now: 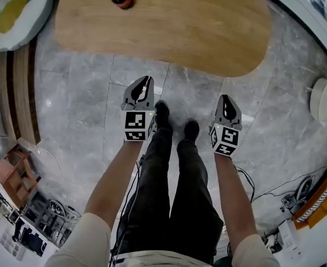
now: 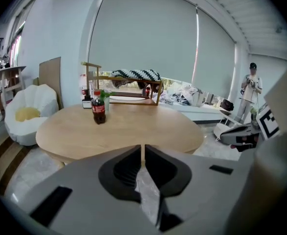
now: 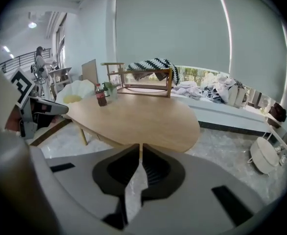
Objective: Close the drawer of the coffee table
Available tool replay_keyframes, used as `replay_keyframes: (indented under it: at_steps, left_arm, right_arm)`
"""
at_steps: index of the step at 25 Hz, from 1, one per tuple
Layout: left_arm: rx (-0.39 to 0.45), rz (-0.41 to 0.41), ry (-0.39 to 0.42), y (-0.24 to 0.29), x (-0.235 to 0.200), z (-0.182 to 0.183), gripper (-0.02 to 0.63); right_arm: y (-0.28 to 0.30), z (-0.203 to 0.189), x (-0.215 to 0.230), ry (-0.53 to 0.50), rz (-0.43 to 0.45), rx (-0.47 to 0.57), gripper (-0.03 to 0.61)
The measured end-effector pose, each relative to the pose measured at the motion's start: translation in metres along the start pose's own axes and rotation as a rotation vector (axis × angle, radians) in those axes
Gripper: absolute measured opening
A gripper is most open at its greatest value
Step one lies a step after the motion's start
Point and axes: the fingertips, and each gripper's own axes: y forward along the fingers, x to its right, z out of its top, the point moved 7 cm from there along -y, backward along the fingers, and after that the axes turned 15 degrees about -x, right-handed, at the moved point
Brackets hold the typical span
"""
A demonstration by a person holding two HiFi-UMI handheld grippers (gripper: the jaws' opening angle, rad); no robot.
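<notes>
Just short of the bench (image 1: 169,26), over the floor, hang the left hand-held gripper (image 1: 145,81) and the right hand-held gripper (image 1: 225,99) — jaws narrow, almost together, holding nothing. No drawer stands out from the bench's near edge — closing seems done, though no view shows the drawer itself.

Light short sleeves (image 1: 88,237) are worn w/ dark trousers (image 1: 177,196) & black shoes (image 1: 162,114). Left gripper (image 1: 146,80) & right gripper (image 1: 225,98) are built as grey shells w/ black ribbed pads (image 2: 121,173). A cube (image 1: 137,125) w/ black-and-white square markers is fitted to each.
</notes>
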Motion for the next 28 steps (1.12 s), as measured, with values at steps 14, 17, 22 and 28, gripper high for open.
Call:
replay_keyframes:
  at_steps: [14,17,22,28]
  left_arm:
    - [0.066,-0.004,0.06,-0.144,0.009,0.105,0.02]
    - [0.078,-0.014,0.089,-0.179,0.009,0.12,0.02]
    - [0.093,-0.03,0.106,-0.228,0.004,0.134,0.02]
    - [0.084,-0.071,0.123,-0.292,0.001,0.138,0.02]
  right_arm:
    - [-0.142,0.093,0.011,0.07,-0.014,0.073,0.018]
    - [-0.173,0.106,0.013,0.081,-0.03,0.075,0.018]
    - [-0.222,0.126,0.007,0.038,-0.048,0.099,0.018]
    - [-0.293,0.145,-0.01,0.03,-0.04,0.161,0.02]
